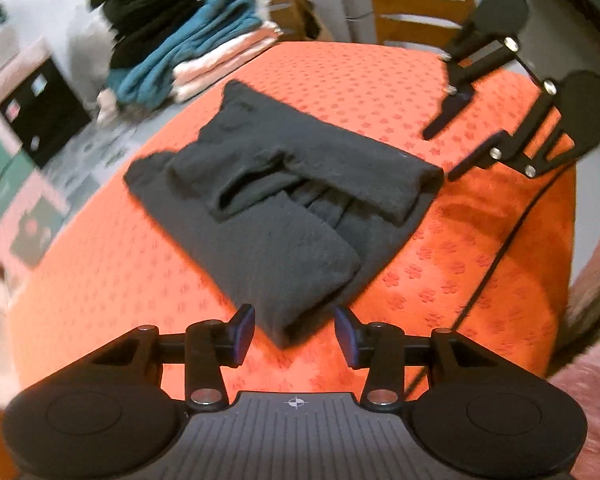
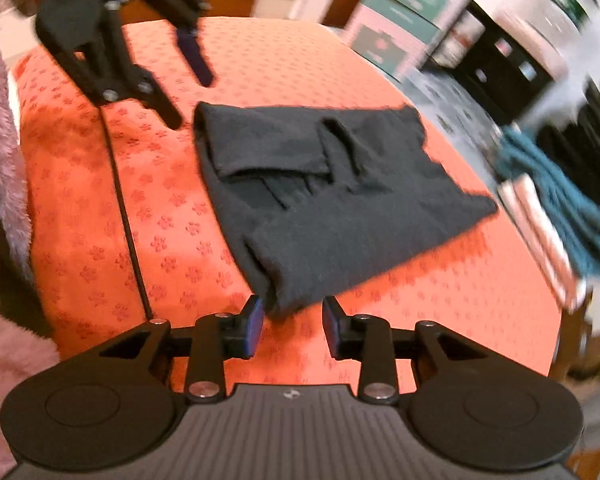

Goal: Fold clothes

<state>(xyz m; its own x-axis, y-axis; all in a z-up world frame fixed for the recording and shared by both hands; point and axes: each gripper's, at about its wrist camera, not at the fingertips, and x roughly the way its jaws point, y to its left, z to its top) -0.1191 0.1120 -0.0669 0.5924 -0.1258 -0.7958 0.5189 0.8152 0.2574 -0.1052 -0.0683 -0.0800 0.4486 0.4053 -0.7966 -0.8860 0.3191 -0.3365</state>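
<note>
A dark grey garment [image 1: 284, 200] lies partly folded on the orange patterned tabletop [image 1: 100, 264], its sleeves laid across its body. My left gripper [image 1: 295, 334] is open, its fingers on either side of one near corner of the garment, not closed on it. My right gripper [image 2: 293, 328] is open in the same way at the opposite corner of the garment [image 2: 332, 184]. Each gripper shows in the other's view: the right gripper [image 1: 444, 152] at the far right, the left gripper [image 2: 188, 96] at the far left.
A pile of folded clothes [image 1: 172, 52], black, teal and pink, sits beyond the table's far left; it also shows in the right wrist view [image 2: 560, 208]. A wooden chair [image 1: 420, 4] stands behind the table. A black cable [image 2: 126, 216] crosses the tabletop [image 2: 440, 300]. Boxes [image 2: 400, 20] stand on the floor.
</note>
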